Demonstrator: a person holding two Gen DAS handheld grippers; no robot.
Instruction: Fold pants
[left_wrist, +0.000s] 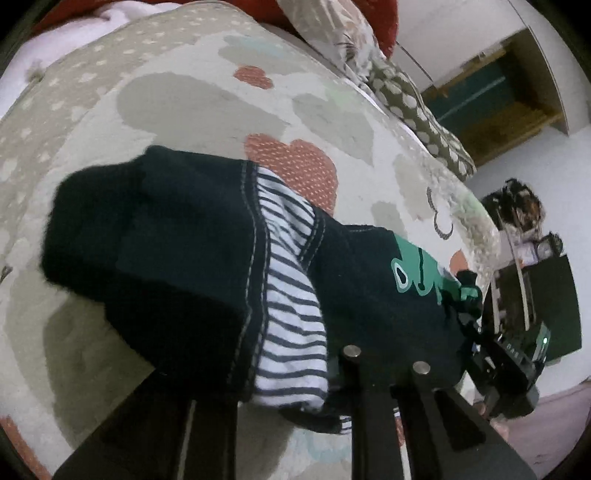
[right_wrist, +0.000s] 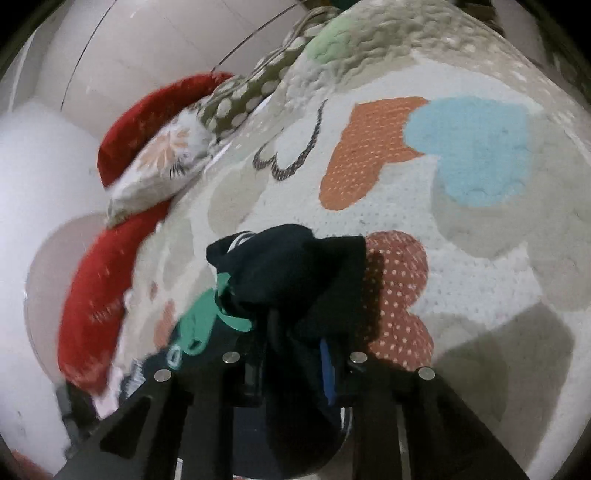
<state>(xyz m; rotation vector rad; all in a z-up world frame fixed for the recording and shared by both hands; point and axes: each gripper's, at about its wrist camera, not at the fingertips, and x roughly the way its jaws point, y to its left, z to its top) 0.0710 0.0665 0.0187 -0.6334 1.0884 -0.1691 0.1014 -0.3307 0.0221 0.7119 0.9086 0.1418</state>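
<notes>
Left wrist view: one pair of dark pants (left_wrist: 192, 266) lies bunched on a quilted bedspread (left_wrist: 184, 107), its striped white-and-navy lining (left_wrist: 291, 295) turned out at the waist and one green printed figure (left_wrist: 421, 273) showing on the dark cloth. The left gripper (left_wrist: 386, 363) has its two fingers drawn narrow and nipped on the near edge of the pants, cloth between them. At the right edge the other gripper's black body is visible, touching the same garment beside the green print. On the bedspread I count two clear orange-red hearts (left_wrist: 295, 166) and several grey ones (the rest are too blurred to count). A spotted pillow (left_wrist: 417, 107) lies along the far side.

Right wrist view: the right gripper (right_wrist: 291, 369) has its fingers close together with a dark fold of the pants (right_wrist: 295, 266) pinched between them, the cloth bunched up off the bedspread (right_wrist: 480, 277). One blue heart (right_wrist: 476, 147), two orange-red hearts and one red cushion (right_wrist: 96, 317) show around it
</notes>
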